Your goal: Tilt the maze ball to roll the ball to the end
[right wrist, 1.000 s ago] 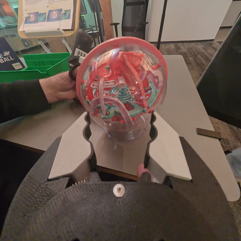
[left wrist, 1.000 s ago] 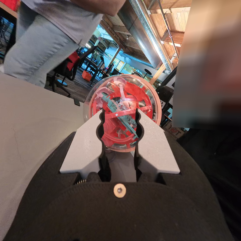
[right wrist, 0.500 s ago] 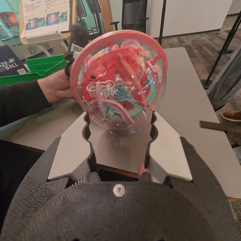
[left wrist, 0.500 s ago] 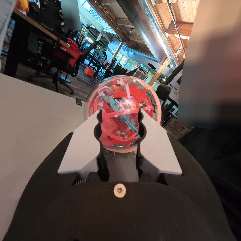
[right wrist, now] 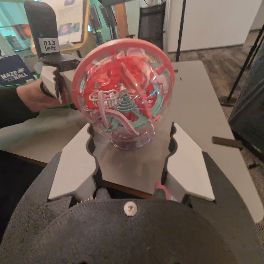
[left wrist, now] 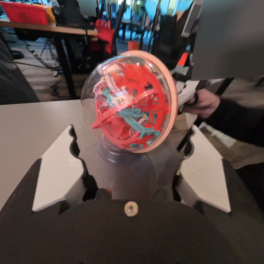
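The maze ball [right wrist: 122,91], a clear sphere with a pink rim and red, teal and lilac tracks inside, rests on its clear stand [right wrist: 132,142] on the grey table [right wrist: 192,100]. Its rim is tilted. A small metal ball [right wrist: 110,126] sits low in a teal track. My right gripper [right wrist: 130,124] is open, its fingertips just short of the stand. My left gripper [left wrist: 131,127] is open wide in front of the maze ball [left wrist: 128,102] and holds nothing. It also shows in the right wrist view [right wrist: 55,84], at the sphere's left, held by a hand.
A flat dark object [right wrist: 227,142] lies at the table's right edge. A dark blue box [right wrist: 14,74] stands at the far left. In the left wrist view a wooden desk [left wrist: 42,28] and chairs stand beyond the table's far edge [left wrist: 35,102].
My left gripper has opened wide and its view has swung downward. The maze ball, briefly tipped half a second ago, sits on its stand again. My right gripper stayed open.
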`<state>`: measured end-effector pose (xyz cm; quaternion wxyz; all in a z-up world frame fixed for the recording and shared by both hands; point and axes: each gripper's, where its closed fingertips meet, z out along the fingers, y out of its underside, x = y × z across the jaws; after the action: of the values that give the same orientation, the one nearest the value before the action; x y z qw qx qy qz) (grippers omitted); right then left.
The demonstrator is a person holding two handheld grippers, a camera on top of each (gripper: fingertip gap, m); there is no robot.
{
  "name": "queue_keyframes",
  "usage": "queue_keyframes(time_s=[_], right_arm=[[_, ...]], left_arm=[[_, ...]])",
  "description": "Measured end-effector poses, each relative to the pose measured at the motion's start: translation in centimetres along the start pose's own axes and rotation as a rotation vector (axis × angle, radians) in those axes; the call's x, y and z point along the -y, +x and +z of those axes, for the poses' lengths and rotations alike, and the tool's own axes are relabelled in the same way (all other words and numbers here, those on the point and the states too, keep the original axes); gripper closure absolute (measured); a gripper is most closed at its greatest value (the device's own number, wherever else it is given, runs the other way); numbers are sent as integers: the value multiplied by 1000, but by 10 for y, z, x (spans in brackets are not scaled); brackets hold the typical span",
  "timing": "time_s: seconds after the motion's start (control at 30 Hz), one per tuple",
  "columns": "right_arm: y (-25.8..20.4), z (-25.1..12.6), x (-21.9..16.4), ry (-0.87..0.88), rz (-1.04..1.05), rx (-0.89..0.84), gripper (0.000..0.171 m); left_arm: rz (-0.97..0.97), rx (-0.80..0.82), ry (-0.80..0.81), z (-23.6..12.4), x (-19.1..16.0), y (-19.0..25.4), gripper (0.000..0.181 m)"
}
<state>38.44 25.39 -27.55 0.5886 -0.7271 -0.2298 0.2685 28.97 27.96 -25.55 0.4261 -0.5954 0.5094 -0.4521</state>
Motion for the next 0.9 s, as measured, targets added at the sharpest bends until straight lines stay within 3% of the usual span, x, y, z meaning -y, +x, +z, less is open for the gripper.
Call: queue_keyframes(time_s=[0.1,0.3,0.4,0.77,0.9], right_arm=[[12,7,-9,-22,-83,28,52],[3,23,-8,-6,-21,236,66],[2,25,-8,-11,-23,217,66],[-1,20,-7,-42,85,213,73],[-2,20,-8,-52,73,196,73]], left_arm=[[113,74,-78,12,-4,2,24],[111,88,-190,37,-22,-4,24],[66,105,-159,36,-16,-13,36],[-174,6,-137,37,-9,-12,36],[-177,-7,-137,37,-9,-12,36]])
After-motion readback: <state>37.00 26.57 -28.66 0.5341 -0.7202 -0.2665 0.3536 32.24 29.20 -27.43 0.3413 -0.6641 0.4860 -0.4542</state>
